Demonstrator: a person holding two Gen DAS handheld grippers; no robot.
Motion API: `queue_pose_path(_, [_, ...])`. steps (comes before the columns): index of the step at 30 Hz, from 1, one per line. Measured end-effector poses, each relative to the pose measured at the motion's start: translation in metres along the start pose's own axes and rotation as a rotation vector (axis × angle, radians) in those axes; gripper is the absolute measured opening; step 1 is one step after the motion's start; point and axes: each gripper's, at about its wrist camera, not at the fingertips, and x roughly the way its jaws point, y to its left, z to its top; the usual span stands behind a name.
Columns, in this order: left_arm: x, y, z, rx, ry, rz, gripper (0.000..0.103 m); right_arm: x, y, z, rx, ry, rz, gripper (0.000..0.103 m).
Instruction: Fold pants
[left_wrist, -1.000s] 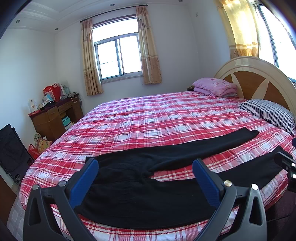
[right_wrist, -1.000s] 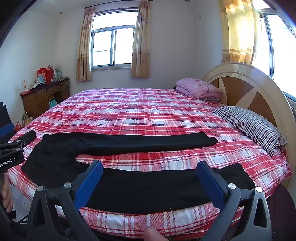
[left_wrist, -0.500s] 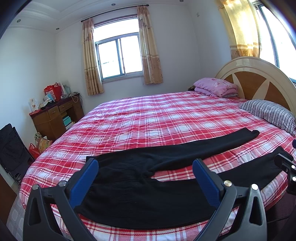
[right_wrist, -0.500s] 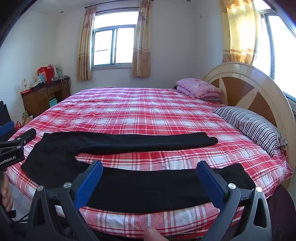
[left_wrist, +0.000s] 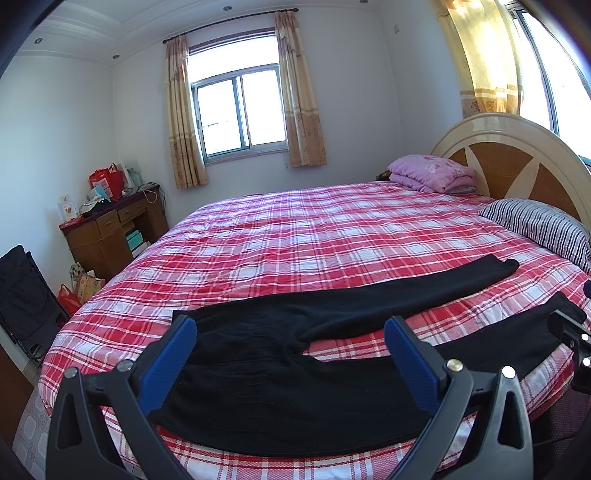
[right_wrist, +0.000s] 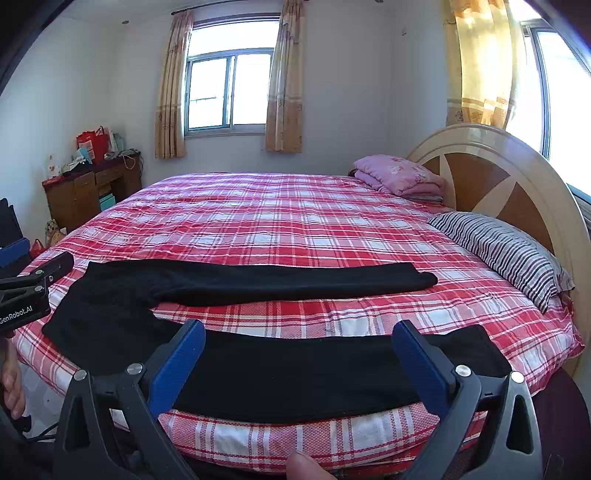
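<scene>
Solid black pants (left_wrist: 280, 373) lie on a bed sheet (left_wrist: 314, 236) checked in red, pink and white. The pillow (right_wrist: 502, 251) has dark and white stripes; the folded quilt (right_wrist: 402, 177) is pink with a faint floral print. The headboard (right_wrist: 491, 173) is cream with brown wedges. Curtains (left_wrist: 299, 99) are beige-yellow. Each hand-held gripper, left hand-held gripper (left_wrist: 290, 328) and right hand-held gripper (right_wrist: 299, 332), is black with blue pads.

Lying under a red plaid bedspread (left_wrist: 295, 236), a round bed with a cream and wood headboard (right_wrist: 491, 177). Resting near that headboard, a striped pillow (right_wrist: 498, 251) and a folded pink quilt (left_wrist: 432, 173). Standing against the left wall, a wooden desk (left_wrist: 107, 229) carrying a red bag (left_wrist: 107, 179). Hanging beside the far window (right_wrist: 229, 92), beige curtains (right_wrist: 284, 85).
</scene>
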Motion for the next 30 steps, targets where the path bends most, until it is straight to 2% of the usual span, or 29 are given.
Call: queue_pose_path(30, [0.0036,0.0032,-0.0032,-0.004,0.013,0.007,0.103,0.0034,0.0038,-0.0021,-0.006,0.015,-0.001,0.102])
